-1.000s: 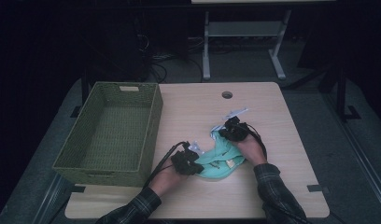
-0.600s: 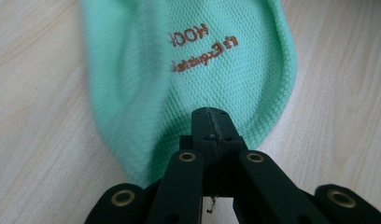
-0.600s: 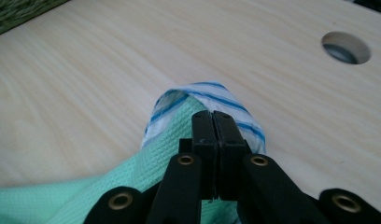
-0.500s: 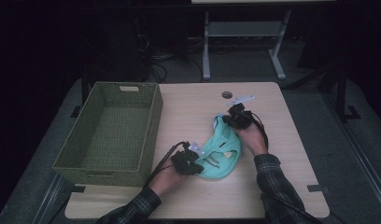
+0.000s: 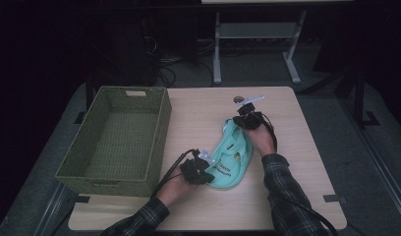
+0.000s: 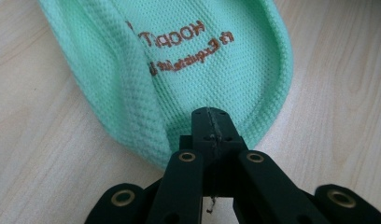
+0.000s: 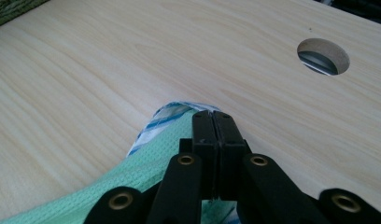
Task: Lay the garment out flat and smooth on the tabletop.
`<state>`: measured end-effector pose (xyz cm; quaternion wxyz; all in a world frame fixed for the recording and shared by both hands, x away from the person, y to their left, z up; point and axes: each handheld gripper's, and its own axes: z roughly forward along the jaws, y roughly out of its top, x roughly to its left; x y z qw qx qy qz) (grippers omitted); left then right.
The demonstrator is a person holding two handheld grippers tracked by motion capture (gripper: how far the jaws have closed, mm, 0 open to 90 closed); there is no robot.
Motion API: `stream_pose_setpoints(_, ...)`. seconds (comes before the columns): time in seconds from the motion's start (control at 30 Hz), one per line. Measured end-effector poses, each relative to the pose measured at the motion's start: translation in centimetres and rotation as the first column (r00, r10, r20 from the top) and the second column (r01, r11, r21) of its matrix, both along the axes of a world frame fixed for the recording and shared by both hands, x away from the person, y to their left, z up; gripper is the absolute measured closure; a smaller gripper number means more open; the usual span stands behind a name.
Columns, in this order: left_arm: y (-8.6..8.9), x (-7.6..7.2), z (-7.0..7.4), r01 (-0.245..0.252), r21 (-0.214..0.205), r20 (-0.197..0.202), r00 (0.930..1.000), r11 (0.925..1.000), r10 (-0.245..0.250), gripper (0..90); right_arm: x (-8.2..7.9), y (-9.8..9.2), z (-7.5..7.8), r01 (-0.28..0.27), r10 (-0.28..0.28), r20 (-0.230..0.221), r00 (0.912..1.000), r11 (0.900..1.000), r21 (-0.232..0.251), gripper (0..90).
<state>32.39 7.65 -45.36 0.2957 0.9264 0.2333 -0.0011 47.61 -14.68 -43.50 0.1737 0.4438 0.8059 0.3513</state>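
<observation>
Green cloth stretched between my claws

My left claw (image 6: 210,114) and right claw (image 7: 212,116) each pinch the green cloth (image 5: 233,157) (jaws fully closed) on the counter (image 5: 287,162).

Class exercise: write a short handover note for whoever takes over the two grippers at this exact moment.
Left gripper: shut on the near hem of the mint green garment.
Right gripper: shut on its far end, by the striped trim.
Garment lies stretched between them on the table, printed side up. Wicker basket sits beside it, nothing visible inside.
Done: both ends gripped, cloth spread out.
Left: probably fold it and put it in the basket.
</observation>
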Motion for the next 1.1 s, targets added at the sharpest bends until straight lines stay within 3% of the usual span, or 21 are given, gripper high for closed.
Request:
stream_pose_setpoints(0.2, 0.0, 0.0, 0.0, 0.002, -0.001, -0.002, 1.0000, 1.0000, -0.002, 89.6, -0.5, 0.3, 0.7, -0.048, 0.048, 0.010, 0.9988, 0.9985, 0.025, 78.6)
stream_pose_setpoints(0.33, 0.1, 0.1, 0.0, 0.005, 0.007, -0.001, 1.0000, 1.0000, -0.005, 89.6, -1.4, 0.0, 1.4, -0.062, 0.061, 0.016, 0.9980, 0.9969, 0.048, 81.1)
stream_pose_setpoints(0.43, 0.0, 0.0, 0.0, -0.003, -0.004, -0.006, 1.0000, 1.0000, 0.003, 89.6, -2.1, -0.5, 1.8, -0.068, 0.068, 0.010, 0.9977, 0.9965, 0.048, 89.5)
stream_pose_setpoints(0.53, 0.0, 0.0, -0.1, -0.009, -0.010, -0.009, 0.9999, 0.9999, 0.009, 89.6, -2.7, -1.1, 2.0, -0.073, 0.073, -0.011, 0.9973, 0.9959, 0.053, 89.8)
stream_pose_setpoints(0.93, 0.0, 0.1, -0.1, -0.006, -0.009, -0.009, 0.9999, 0.9999, 0.006, 89.7, -6.0, -3.7, 2.4, -0.151, 0.152, 0.000, 0.9884, 0.9872, 0.050, 89.9)
stream_pose_setpoints(1.1, 0.1, 0.2, 0.0, 0.001, -0.001, -0.005, 1.0000, 1.0000, -0.001, 89.7, -7.7, -4.8, 2.1, -0.147, 0.147, 0.004, 0.9891, 0.9869, 0.067, 89.9)
